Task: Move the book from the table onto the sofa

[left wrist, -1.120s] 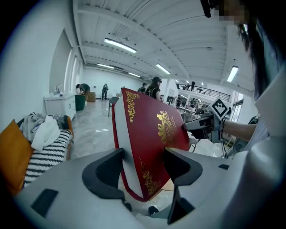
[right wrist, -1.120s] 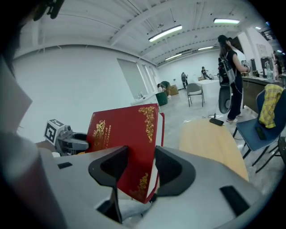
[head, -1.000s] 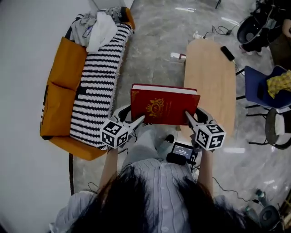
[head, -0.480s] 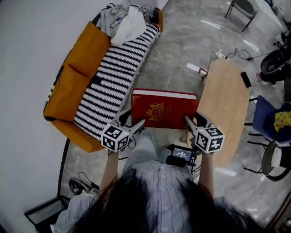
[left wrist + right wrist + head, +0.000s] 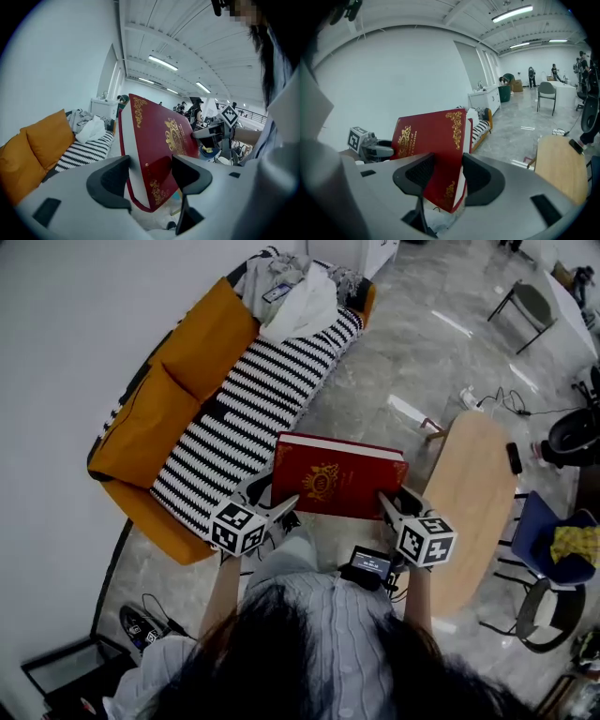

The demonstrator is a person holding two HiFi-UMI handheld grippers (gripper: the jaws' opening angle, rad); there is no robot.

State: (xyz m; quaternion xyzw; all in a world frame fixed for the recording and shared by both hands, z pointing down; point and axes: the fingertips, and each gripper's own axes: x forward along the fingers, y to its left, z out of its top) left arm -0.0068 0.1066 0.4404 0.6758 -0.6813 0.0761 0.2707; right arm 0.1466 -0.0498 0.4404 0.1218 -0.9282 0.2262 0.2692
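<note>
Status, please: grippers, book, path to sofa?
Left gripper and right gripper shut on red gold-printed hardcover book. Book airborne between oval wooden table and orange sofa with striped cover. Nothing between book and sofa; clothes heap at far end.

We hold the book (image 5: 339,480) above the floor, the left gripper (image 5: 286,504) clamped on its left edge and the right gripper (image 5: 386,502) on its right edge. The sofa (image 5: 187,362) lies to the left, with a throw (image 5: 262,399) on its seat and clothes (image 5: 300,301) heaped at its far end. The table (image 5: 478,484) stands to the right.
</note>
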